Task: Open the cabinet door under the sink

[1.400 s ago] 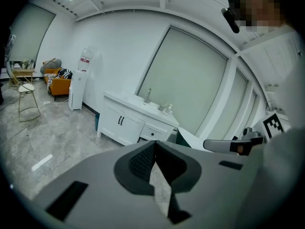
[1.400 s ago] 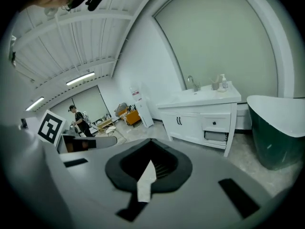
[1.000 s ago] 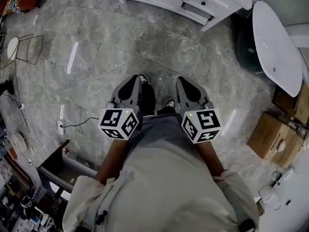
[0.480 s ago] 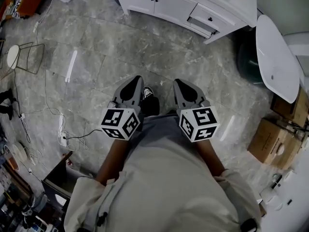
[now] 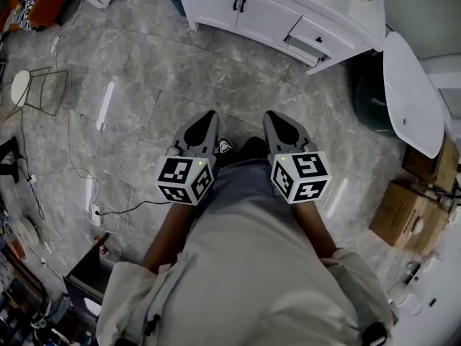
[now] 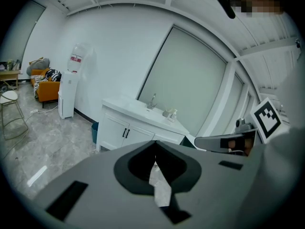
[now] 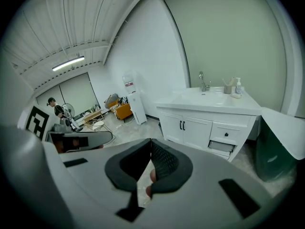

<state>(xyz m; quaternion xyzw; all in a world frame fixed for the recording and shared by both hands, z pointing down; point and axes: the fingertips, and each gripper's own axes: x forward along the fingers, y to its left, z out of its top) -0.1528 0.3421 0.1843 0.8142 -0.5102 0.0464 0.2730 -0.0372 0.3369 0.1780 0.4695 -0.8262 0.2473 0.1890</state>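
Observation:
The white sink cabinet [image 5: 288,13] stands at the top of the head view, well ahead of me across the floor. Its two doors [image 5: 238,9] with black handles are closed; they also show in the left gripper view [image 6: 125,133] and the right gripper view [image 7: 185,127]. A drawer [image 5: 308,43] to the right of the doors is slightly pulled out. My left gripper [image 5: 208,116] and right gripper [image 5: 277,117] are held side by side near my waist, both shut on nothing, jaws meeting at the tips [image 6: 155,145] [image 7: 151,143].
Grey marble floor [image 5: 180,71] lies between me and the cabinet. A wire stool [image 5: 32,78] and cables [image 5: 86,186] are on the left. A white oval top [image 5: 412,85], a dark bin [image 5: 369,85] and cardboard boxes [image 5: 410,207] are on the right. A water dispenser [image 6: 69,87] stands by the wall.
The cabinet has come further into the head view as I step toward it. Both grippers stay shut and keep their place in front of my body.

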